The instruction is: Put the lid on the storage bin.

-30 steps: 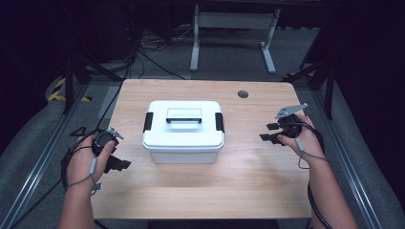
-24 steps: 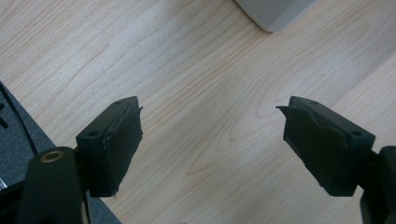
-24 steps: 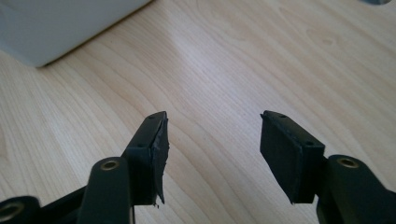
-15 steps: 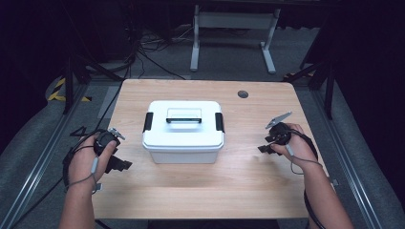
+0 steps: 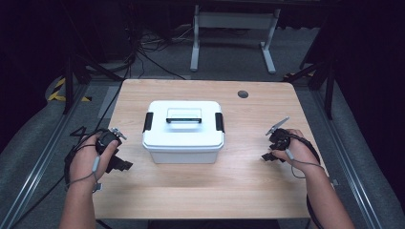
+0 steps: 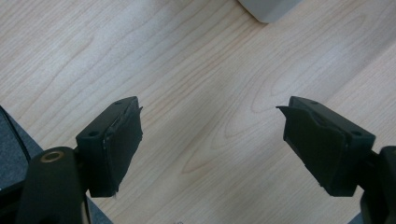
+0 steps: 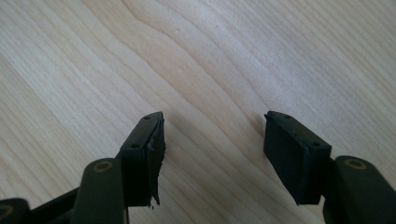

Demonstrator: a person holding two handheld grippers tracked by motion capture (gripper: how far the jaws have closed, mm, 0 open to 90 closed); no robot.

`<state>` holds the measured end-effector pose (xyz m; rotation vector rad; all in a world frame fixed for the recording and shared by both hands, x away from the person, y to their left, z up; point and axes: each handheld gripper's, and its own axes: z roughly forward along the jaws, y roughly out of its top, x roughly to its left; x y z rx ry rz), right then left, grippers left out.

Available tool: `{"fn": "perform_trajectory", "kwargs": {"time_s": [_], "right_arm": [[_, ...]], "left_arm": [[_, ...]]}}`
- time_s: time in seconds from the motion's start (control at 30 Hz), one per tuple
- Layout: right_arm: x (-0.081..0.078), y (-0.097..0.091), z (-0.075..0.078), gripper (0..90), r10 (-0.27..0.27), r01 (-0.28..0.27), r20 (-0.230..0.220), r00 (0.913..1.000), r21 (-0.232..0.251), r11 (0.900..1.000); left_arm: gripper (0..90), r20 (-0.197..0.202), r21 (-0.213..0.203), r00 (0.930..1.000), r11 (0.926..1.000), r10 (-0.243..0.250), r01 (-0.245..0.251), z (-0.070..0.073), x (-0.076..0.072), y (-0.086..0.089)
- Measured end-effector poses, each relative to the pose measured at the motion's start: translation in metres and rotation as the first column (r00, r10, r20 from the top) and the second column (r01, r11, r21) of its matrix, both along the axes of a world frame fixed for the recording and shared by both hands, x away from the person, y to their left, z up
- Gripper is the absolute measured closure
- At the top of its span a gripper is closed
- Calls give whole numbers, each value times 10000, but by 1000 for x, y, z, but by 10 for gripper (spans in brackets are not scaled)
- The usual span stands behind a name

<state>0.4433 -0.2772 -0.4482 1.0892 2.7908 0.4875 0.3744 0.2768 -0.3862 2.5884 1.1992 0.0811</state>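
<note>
A white lidded box point(image 5: 184, 131) with a top handle and black side latches stands in the middle of the wooden table point(image 5: 239, 191). My left gripper point(image 5: 123, 164) rests low over the table's left edge, to the left of the box. In the left gripper view it point(image 6: 210, 109) is open over bare wood, with a corner of the box point(image 6: 268, 7) at the top. My right gripper point(image 5: 266, 146) is low over the table to the right of the box. Its jaws point(image 7: 215, 119) have just been opening and stand open with nothing between them.
A small dark round hole point(image 5: 243, 93) sits near the table's far right. Beyond the table, a grey metal stand point(image 5: 229, 28) and loose cables point(image 5: 138, 52) lie on the dark floor. Bare wood runs in front of the box.
My right hand has come down toward the table top and slightly nearer to the front edge. The left hand and the box have stayed put.
</note>
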Motion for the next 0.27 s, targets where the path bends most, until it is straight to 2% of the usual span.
{"fn": "perform_trajectory", "kwargs": {"time_s": [0.17,0.27], "right_arm": [[-2,-2,0,385,-120,120,-15,9999,-22,9999],[-3,-2,3,371,-207,202,231,9995,189,9996]], "left_arm": [[200,-48,13,10000,10000,-21,21,0,2,-1],[197,-62,36,10000,10000,-39,40,0,2,-1]]}}
